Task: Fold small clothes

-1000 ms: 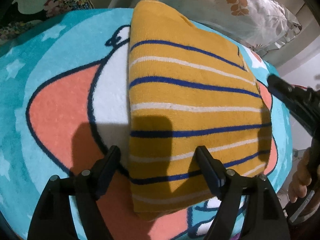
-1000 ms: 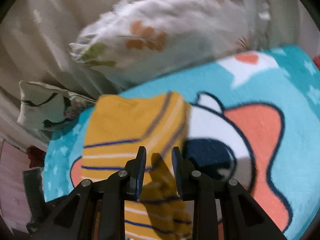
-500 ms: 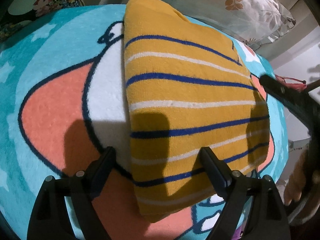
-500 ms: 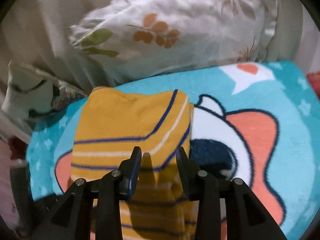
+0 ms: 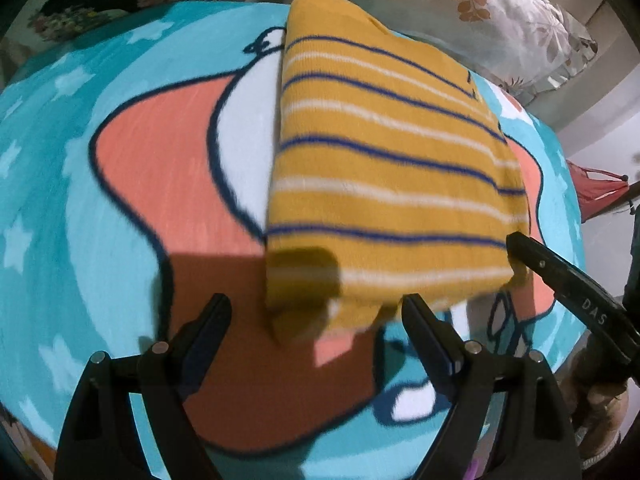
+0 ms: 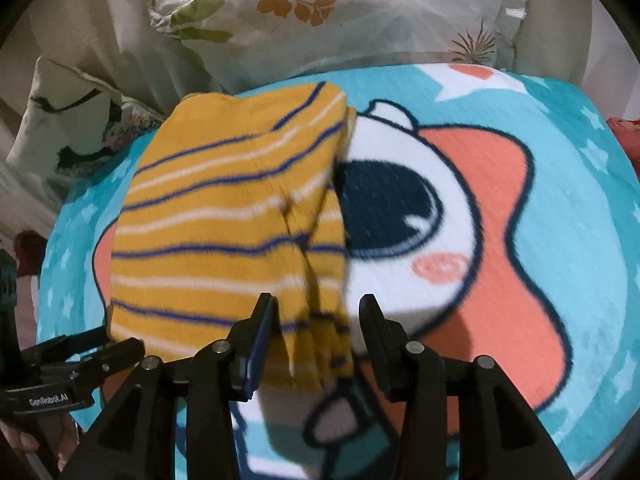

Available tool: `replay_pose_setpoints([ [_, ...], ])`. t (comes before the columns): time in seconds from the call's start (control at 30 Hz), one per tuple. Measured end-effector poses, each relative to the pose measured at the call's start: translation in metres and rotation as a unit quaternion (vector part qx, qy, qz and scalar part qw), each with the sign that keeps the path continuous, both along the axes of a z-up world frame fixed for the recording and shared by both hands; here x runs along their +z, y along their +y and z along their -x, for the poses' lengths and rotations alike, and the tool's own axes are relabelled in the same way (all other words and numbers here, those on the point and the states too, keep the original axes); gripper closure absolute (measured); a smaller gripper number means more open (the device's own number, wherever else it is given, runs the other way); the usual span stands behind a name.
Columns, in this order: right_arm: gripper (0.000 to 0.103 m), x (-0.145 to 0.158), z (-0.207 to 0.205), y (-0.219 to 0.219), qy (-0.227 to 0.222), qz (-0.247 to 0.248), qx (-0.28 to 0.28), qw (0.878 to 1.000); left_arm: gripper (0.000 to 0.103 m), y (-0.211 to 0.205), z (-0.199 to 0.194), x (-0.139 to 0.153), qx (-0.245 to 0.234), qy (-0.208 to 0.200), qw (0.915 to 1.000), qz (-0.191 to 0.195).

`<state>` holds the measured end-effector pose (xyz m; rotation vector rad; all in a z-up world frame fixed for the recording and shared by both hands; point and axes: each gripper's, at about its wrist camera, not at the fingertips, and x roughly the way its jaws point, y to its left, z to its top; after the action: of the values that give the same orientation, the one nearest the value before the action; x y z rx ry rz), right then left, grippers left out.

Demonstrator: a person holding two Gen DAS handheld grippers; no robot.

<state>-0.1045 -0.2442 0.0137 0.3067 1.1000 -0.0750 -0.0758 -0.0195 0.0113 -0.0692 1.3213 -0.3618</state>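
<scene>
The left tongs (image 5: 316, 320) stand wide apart, empty, at the near edge of the folded yellow striped sweater (image 5: 384, 184). The right tongs (image 6: 316, 320) have just been opening, its corner loose between them. It lies at 12 o'clock on the cartoon blanket (image 5: 120, 200). Soft, light knit; best gripped at layered corners.

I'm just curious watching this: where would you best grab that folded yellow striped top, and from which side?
Probably the near corner of the yellow top, coming in from the near edge: its stacked layers hang loose there, already between the open right gripper, whose jaws have just been opening.
</scene>
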Motion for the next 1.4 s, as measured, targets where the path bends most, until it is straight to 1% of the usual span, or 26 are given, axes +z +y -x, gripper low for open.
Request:
replay_pose_setpoints([
  [0.23, 0.055, 0.0, 0.033, -0.007, 0.008, -0.01, 0.012, 1.0, 0.017, -0.003, 0.04, 0.009, 0.01, -0.005, 0.9999, 0.0],
  [0.4, 0.054, 0.003, 0.05, -0.009, 0.004, -0.019, 0.014, 1.0, 0.017, -0.002, 0.062, 0.021, 0.01, -0.019, 0.9997, -0.007],
  [0.6, 0.053, 0.008, 0.072, -0.011, -0.003, -0.025, 0.012, 1.0, 0.017, -0.01, 0.078, 0.038, 0.01, -0.047, 0.9987, -0.016],
  [0.83, 0.051, 0.01, 0.09, -0.005, -0.006, -0.022, 0.017, 1.0, 0.017, -0.014, 0.09, 0.053, 0.01, -0.076, 0.997, -0.01],
  [1.27, 0.047, 0.009, 0.111, 0.005, 0.01, 0.007, 0.037, 0.999, 0.017, -0.008, 0.114, 0.055, 0.029, -0.084, 0.9959, 0.016],
  [1.37, 0.047, 0.01, 0.114, 0.007, 0.01, 0.012, 0.04, 0.999, 0.017, -0.003, 0.122, 0.062, 0.04, -0.111, 0.993, 0.012],
  [1.4, 0.047, 0.011, 0.115, 0.008, 0.009, 0.014, 0.04, 0.999, 0.017, 0.0, 0.125, 0.068, 0.046, -0.127, 0.9907, 0.012],
])
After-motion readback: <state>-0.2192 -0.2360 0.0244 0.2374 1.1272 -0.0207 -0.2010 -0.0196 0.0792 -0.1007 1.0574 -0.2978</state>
